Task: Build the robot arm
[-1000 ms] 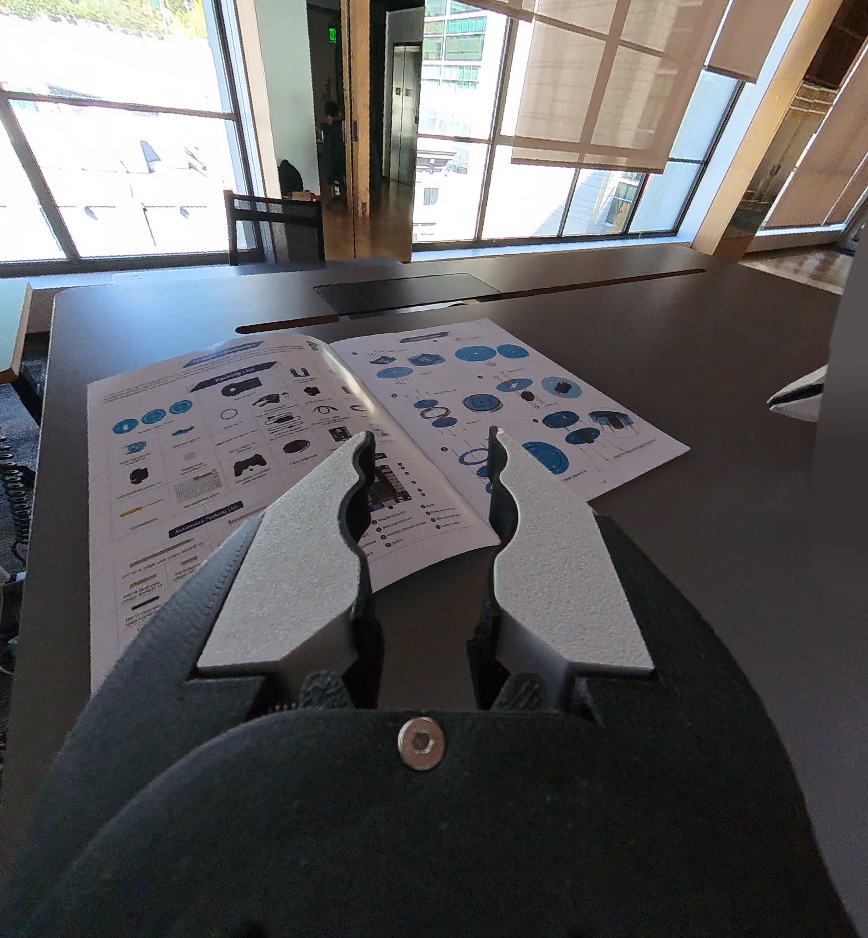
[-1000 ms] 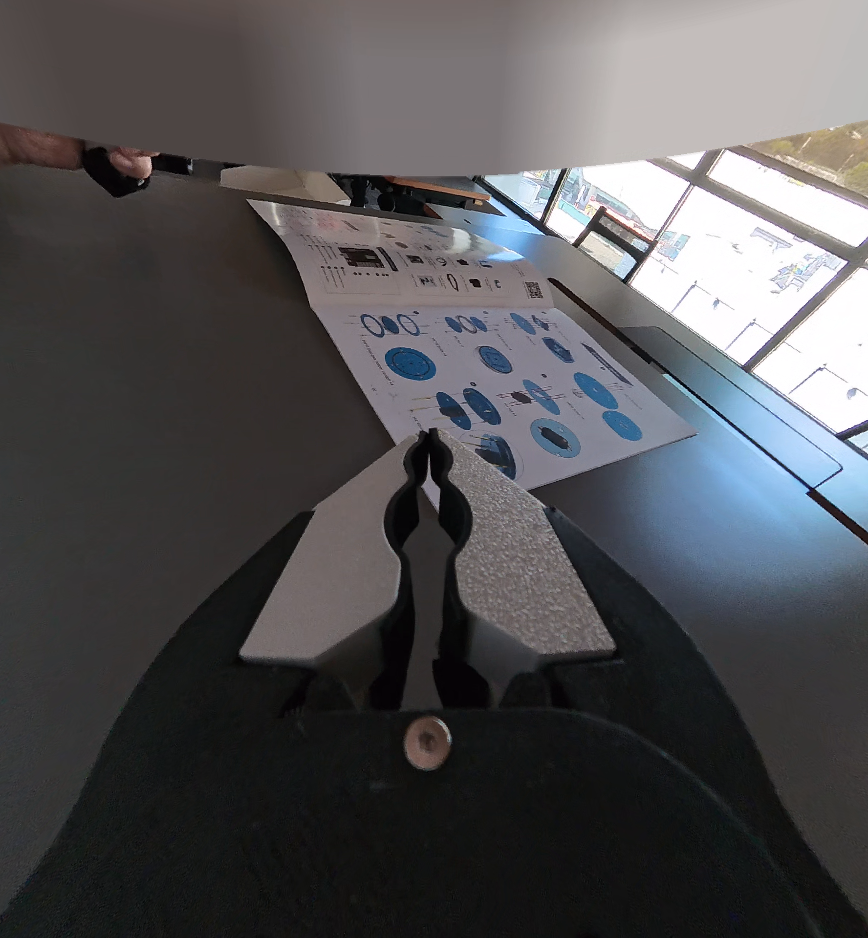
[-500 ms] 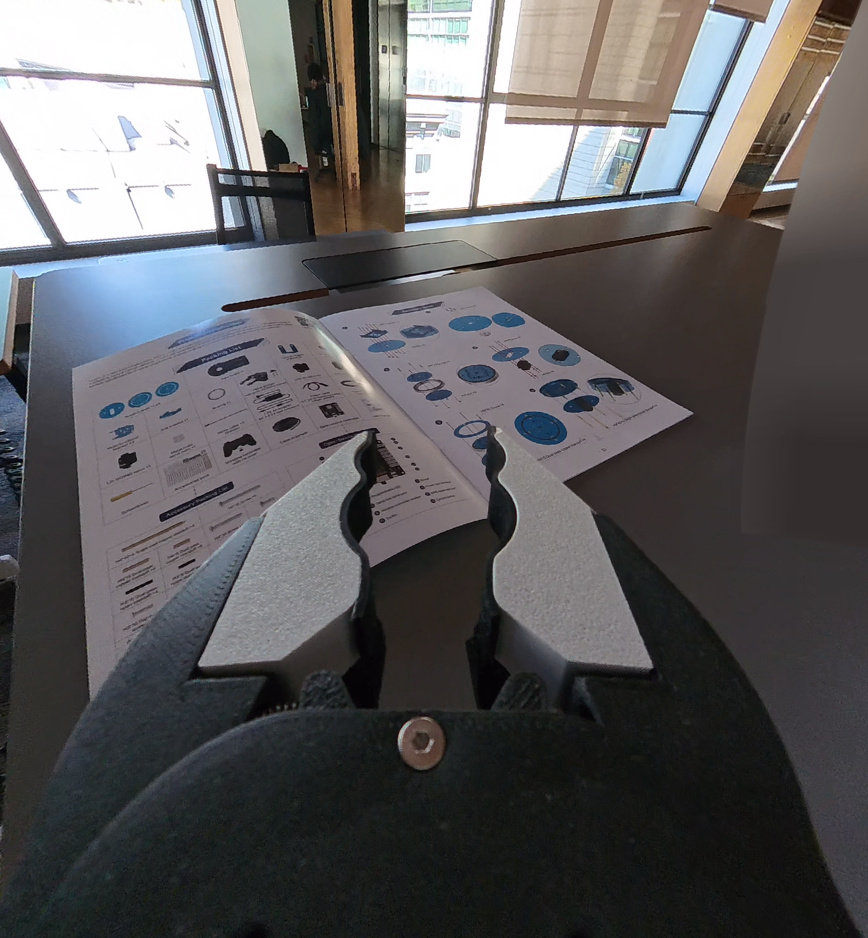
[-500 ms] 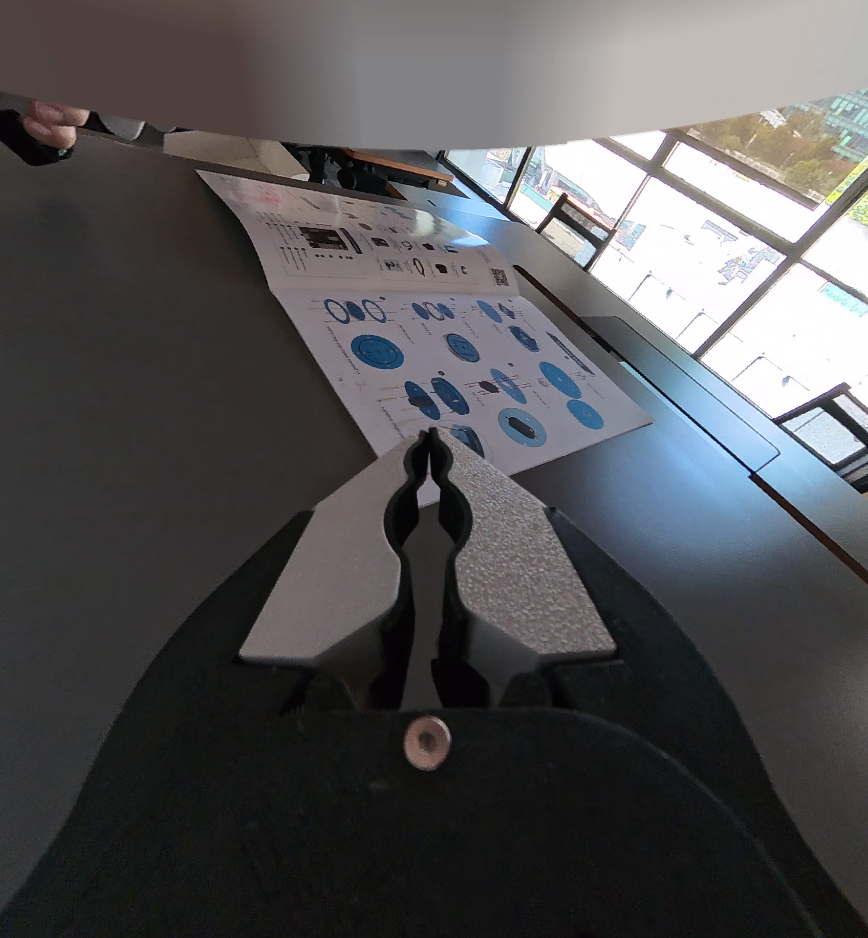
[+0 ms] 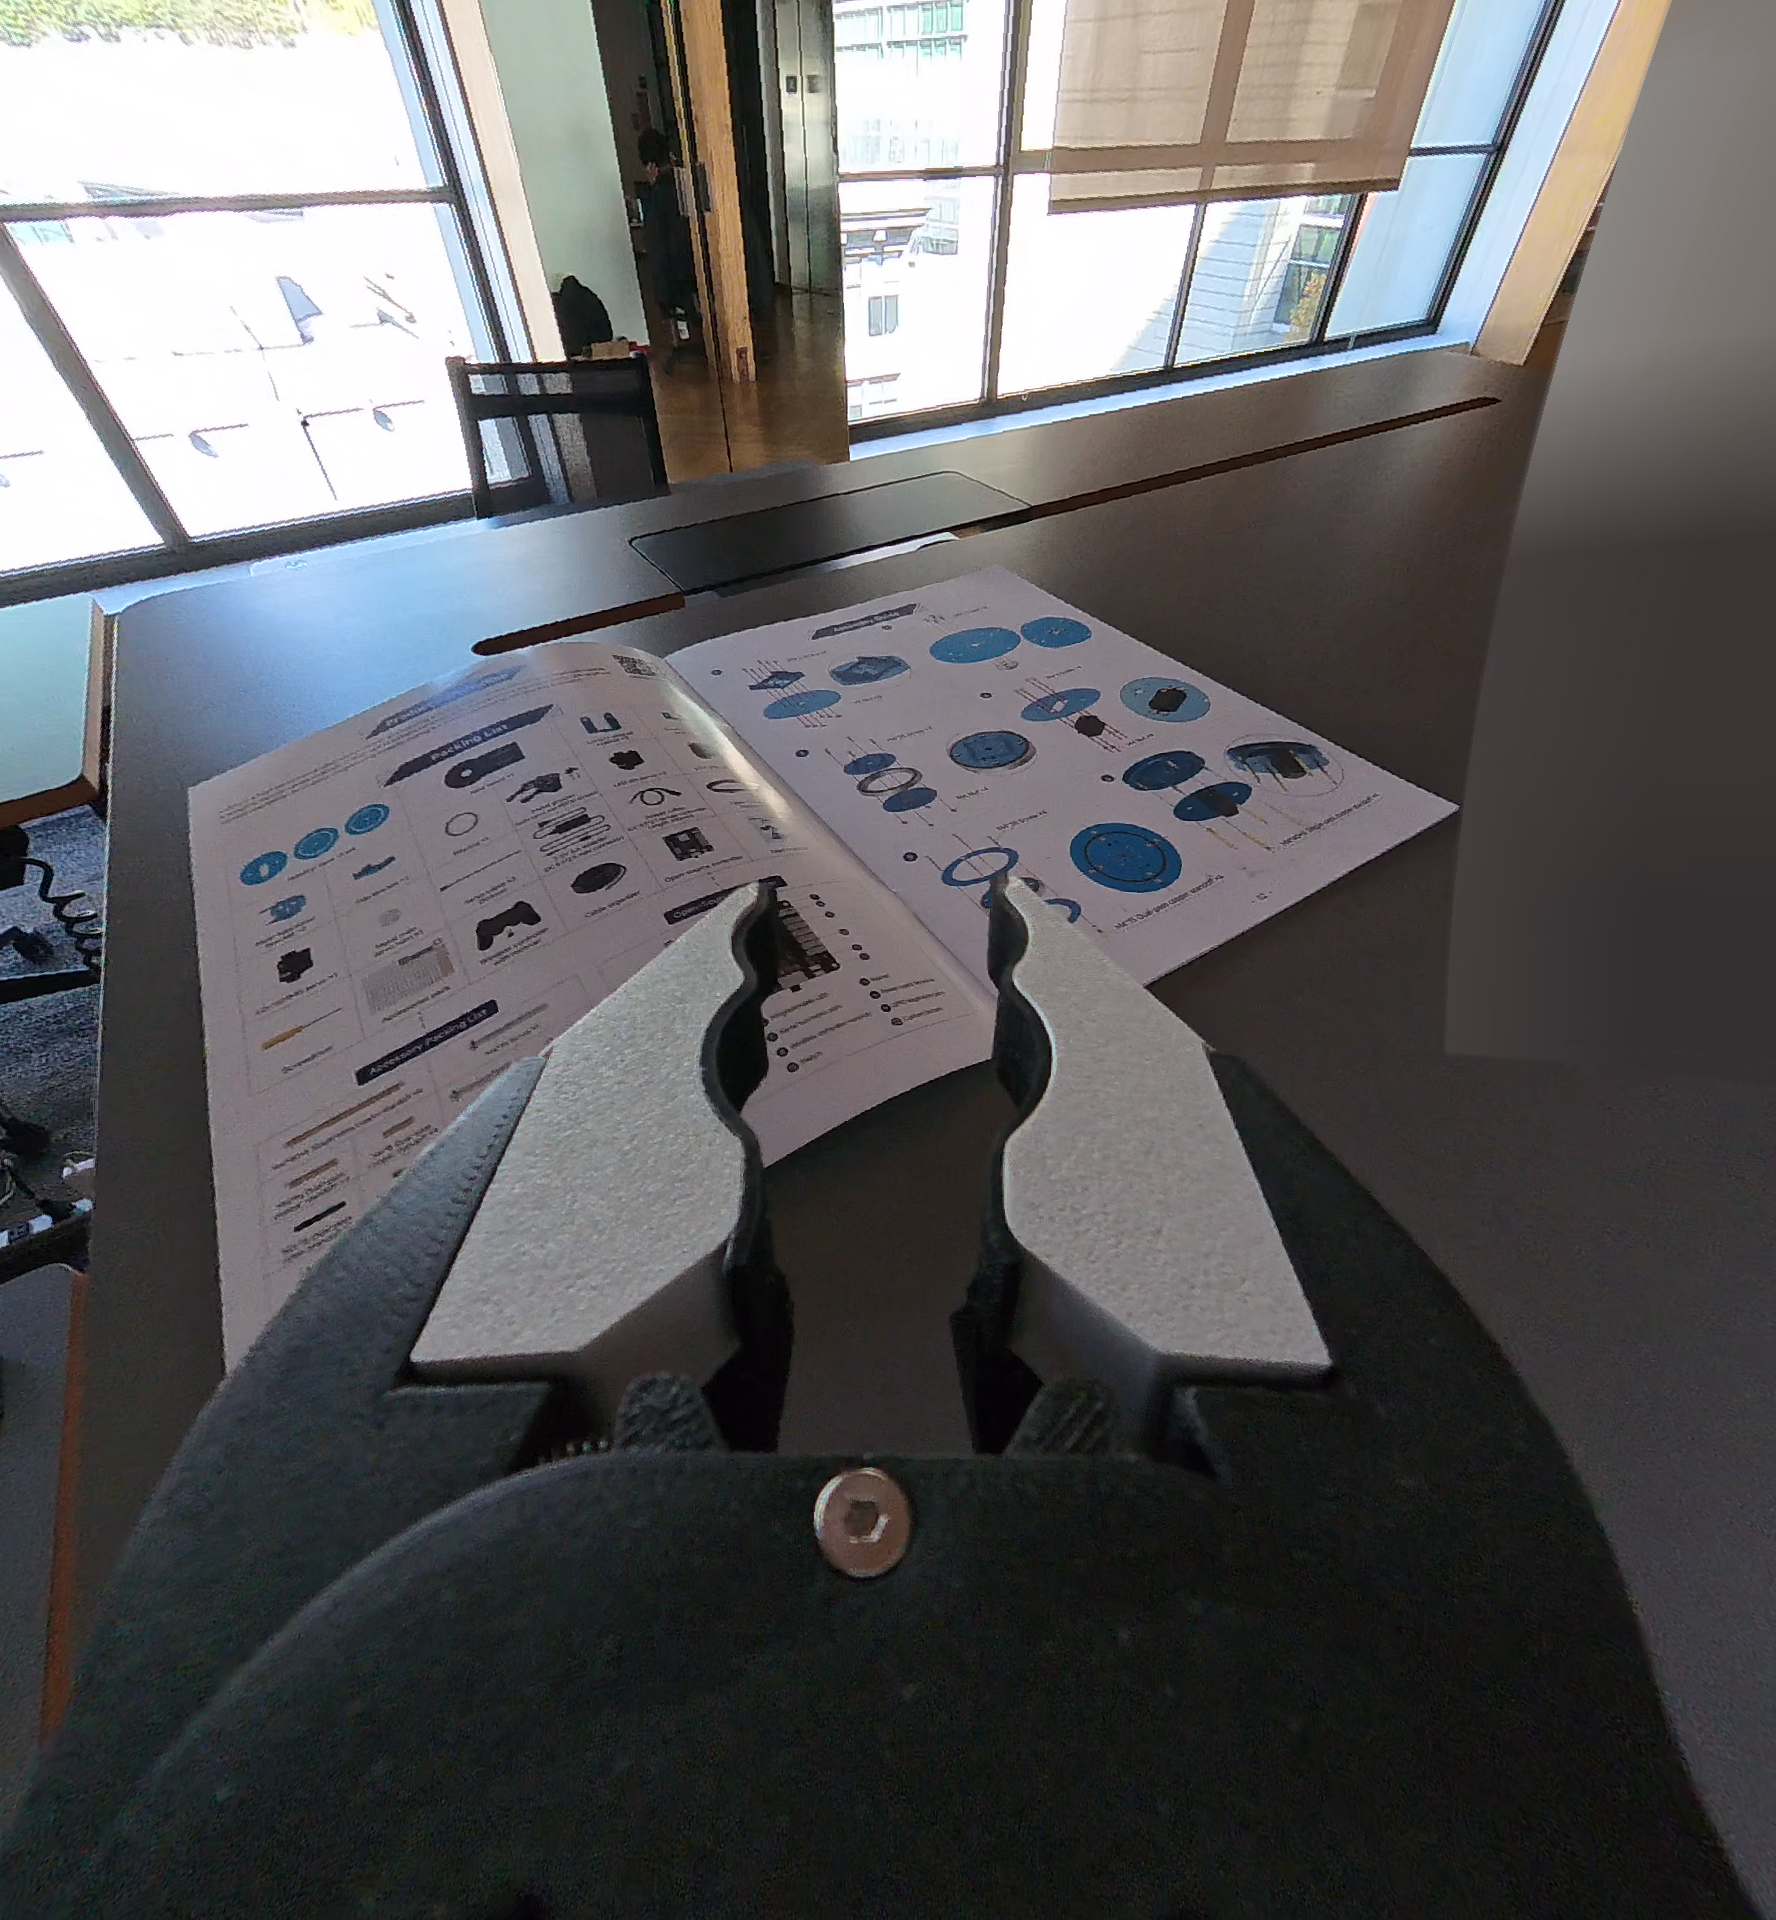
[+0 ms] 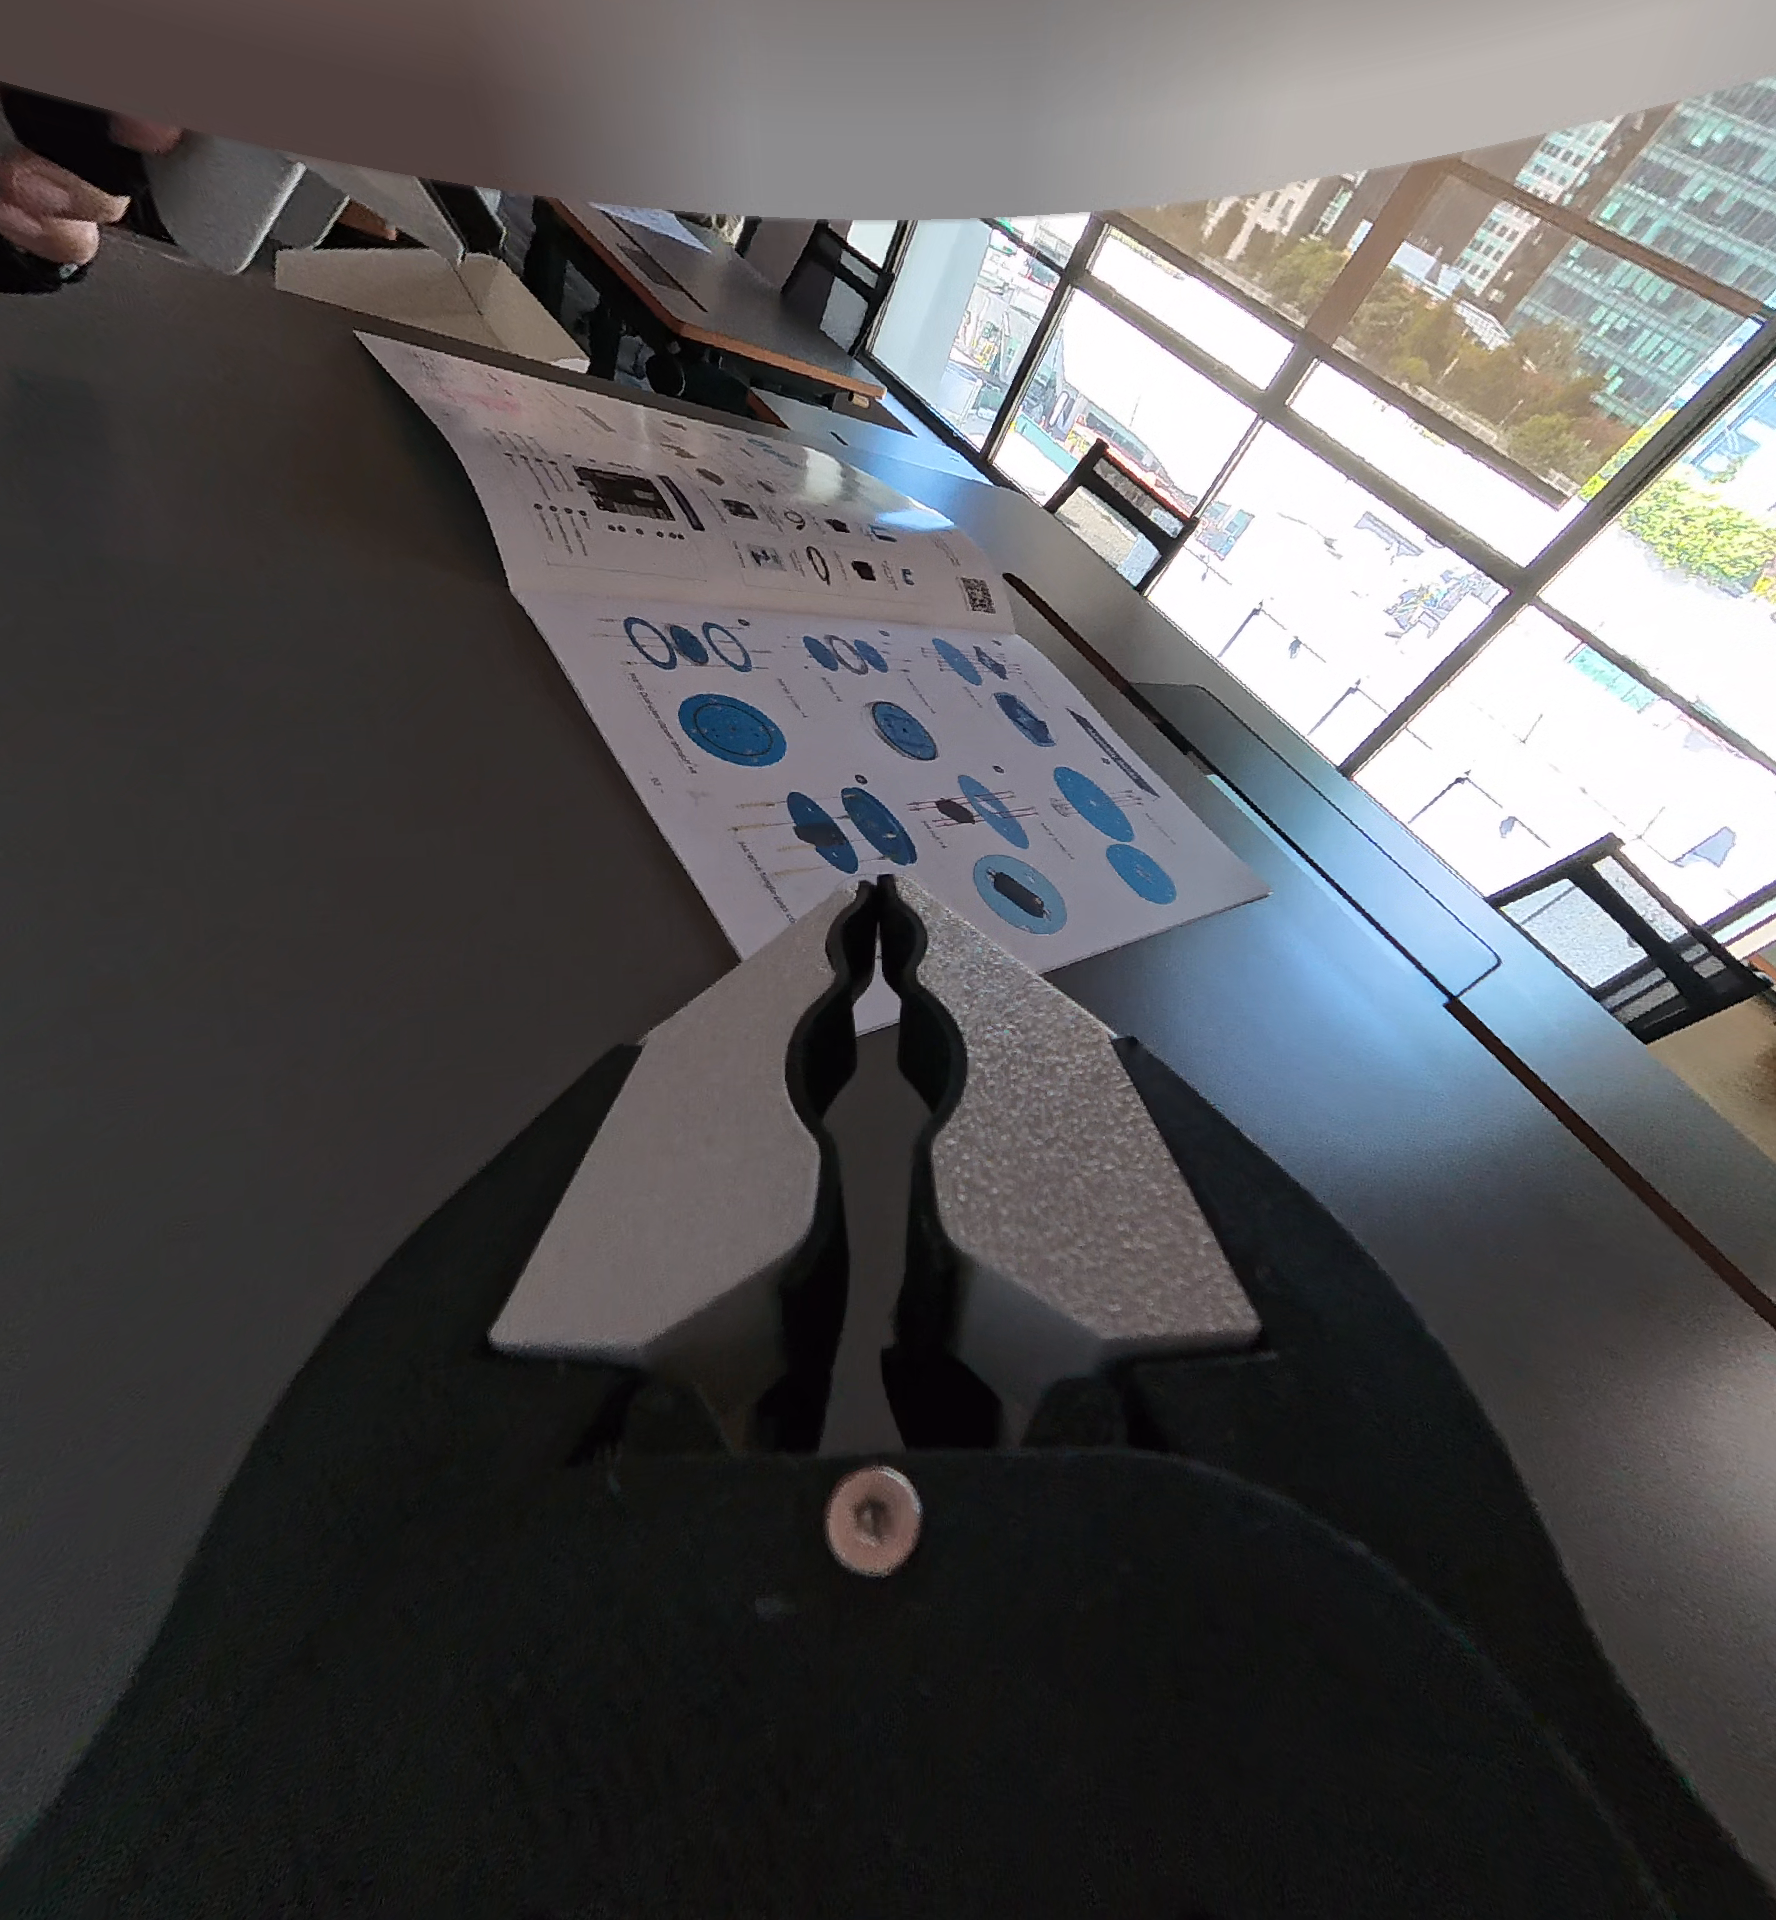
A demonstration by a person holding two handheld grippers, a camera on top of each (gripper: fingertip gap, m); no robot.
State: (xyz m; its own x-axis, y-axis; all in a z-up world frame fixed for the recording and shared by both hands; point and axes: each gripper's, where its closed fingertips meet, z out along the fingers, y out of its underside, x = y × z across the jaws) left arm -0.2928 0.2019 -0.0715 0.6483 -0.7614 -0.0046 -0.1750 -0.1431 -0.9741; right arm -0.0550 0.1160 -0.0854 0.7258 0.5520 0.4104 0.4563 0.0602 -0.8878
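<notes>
Grippers, near field: left gripper (image 5: pixel 876 896), grey fingers on black body, jaws apart, nothing between them, held above near edge of open white booklet with blue and black diagrams (image 5: pixel 655 894). Right gripper (image 6: pixel 879 883), same build, tips together, nothing clamped, just short of booklet's near corner (image 6: pixel 863 810); contact w/ page cannot be told.

Booklet lies flat, spread open at centre fold, on dark grey matte table (image 5: pixel 1486 1299). Bare table surface on both sides of it.

Far: flush dark hatch panel (image 5: pixel 832 520) in table, dark wooden chair (image 5: pixel 551 426) at far edge, then windows (image 5: pixel 188 312). White cardboard box (image 6: pixel 416 281) w/ flap up beyond booklet; contents not visible.
</notes>
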